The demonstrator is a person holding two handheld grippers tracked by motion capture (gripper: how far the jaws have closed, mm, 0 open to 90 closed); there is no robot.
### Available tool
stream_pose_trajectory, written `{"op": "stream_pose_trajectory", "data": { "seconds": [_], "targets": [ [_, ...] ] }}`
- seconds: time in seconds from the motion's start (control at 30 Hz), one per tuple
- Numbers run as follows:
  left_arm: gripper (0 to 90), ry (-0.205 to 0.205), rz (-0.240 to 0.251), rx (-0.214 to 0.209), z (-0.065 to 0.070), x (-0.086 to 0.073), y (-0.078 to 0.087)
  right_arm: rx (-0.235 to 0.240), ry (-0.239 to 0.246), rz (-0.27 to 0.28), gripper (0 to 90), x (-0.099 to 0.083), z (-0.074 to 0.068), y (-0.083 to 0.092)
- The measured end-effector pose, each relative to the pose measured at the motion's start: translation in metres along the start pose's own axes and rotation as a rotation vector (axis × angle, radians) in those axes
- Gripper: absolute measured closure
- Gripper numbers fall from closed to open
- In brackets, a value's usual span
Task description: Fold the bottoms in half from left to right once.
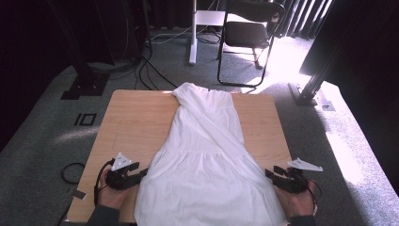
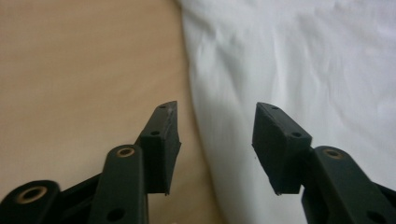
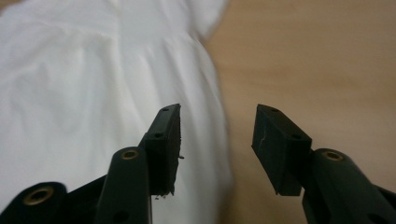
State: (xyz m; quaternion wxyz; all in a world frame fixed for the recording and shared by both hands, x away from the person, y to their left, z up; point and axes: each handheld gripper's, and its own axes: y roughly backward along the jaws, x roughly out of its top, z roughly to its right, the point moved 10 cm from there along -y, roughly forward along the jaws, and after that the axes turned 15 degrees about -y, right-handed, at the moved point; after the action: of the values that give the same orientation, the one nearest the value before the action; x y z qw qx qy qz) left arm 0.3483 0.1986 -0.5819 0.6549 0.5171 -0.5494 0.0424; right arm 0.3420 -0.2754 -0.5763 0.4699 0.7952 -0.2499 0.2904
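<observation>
On the left, the left gripper (image 1: 143,172) sits low over the light wooden table (image 1: 136,117), held in the person's left hand (image 1: 112,195); its black fingers (image 2: 161,144) stand apart with nothing clamped, and in the left gripper view the edge of the white pleated fabric dress (image 1: 202,160) runs through the gap between them, one finger over bare wood, the other over cloth. The dress lies flat down the middle of the table, narrow top at the far edge, wide skirt spreading to the near edge; on the right, the right gripper (image 1: 268,173), in the right hand (image 1: 296,200), points at the skirt's other side; its fingers (image 3: 163,147) are likewise apart and empty, the hem edge lying between them.
</observation>
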Motion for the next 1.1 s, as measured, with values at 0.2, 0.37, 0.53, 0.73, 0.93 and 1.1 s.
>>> {"op": "stream_pose_trajectory", "data": {
  "seconds": [0.2,0.37,0.53,0.73,0.93,1.1],
  "targets": [
    [47.4,-0.075,-0.004,0.005,-0.002,0.044,-0.041,0.042,0.096,-0.018,50.2,0.029,-0.039,-0.041],
    [44.7,-0.147,-0.091,0.002,0.004,0.063,-0.105,0.003,0.218,-0.090,45.9,0.049,-0.076,-0.119],
    [46.8,-0.161,-0.146,0.005,0.005,0.057,-0.124,-0.057,0.285,-0.150,41.7,0.048,-0.080,-0.156],
    [81.3,-0.187,-0.151,-0.015,0.007,0.058,-0.120,-0.202,0.212,-0.085,82.2,0.081,-0.040,-0.151],
    [85.0,-0.084,-0.074,-0.044,0.000,0.055,-0.106,-0.295,0.053,-0.067,86.4,0.106,0.018,-0.140],
    [82.9,0.001,-0.047,-0.056,-0.011,0.042,-0.089,-0.219,0.019,-0.128,65.2,0.088,0.016,-0.150]
  ]
}}
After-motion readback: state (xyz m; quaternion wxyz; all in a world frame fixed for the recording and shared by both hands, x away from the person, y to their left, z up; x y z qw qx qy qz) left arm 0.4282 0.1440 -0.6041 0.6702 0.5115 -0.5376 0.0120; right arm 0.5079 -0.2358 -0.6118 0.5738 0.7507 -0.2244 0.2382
